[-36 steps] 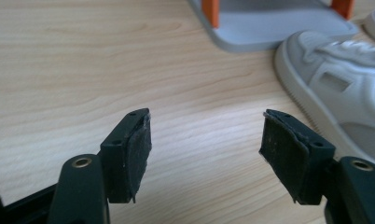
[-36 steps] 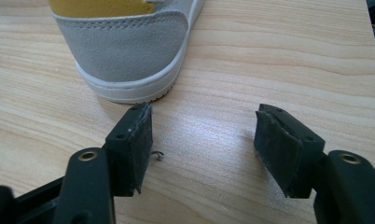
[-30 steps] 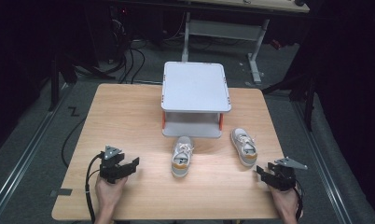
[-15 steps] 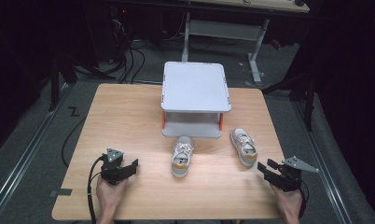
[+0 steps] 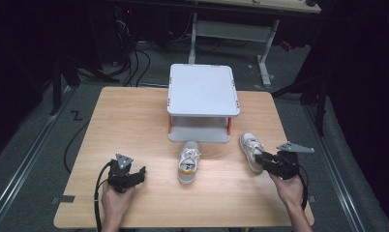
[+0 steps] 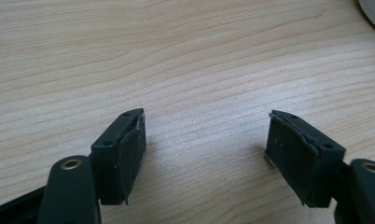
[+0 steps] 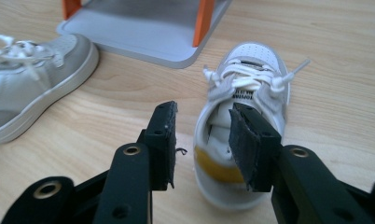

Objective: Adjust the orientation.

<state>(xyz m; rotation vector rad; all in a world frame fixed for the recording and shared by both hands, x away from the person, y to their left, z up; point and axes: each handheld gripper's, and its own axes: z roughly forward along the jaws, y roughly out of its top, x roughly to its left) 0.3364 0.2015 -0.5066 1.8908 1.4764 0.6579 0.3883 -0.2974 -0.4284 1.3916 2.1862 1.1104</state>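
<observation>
Two small white-and-grey sneakers lie on the wooden table [image 5: 129,125]. One sneaker [image 5: 188,162] [image 7: 31,84] lies in front of the grey two-level shelf [image 5: 202,92]. The other sneaker [image 5: 249,149] [image 7: 244,98] lies to its right, heel towards me. My right gripper [image 5: 260,161] [image 7: 203,112] is at that heel; its jaws have just been closing. The shoe's left side wall stands between them, with a gap left at the outer pad [image 7: 169,140]. My left gripper [image 5: 140,174] [image 6: 206,119] rests low over bare wood, its jaws just opening wider, nothing between them.
The shelf's lower deck [image 7: 143,28] on orange posts [image 7: 202,21] stands just beyond both shoes. A rim of the middle sneaker's sole [image 6: 374,11] shows in the left gripper view's top corner. Bare wood spreads across the table's left half. Dark floor and cables surround the table.
My right gripper has risen and moved left and forward to the right sneaker's heel, and its jaws have narrowed. My left hand has stayed in place.
</observation>
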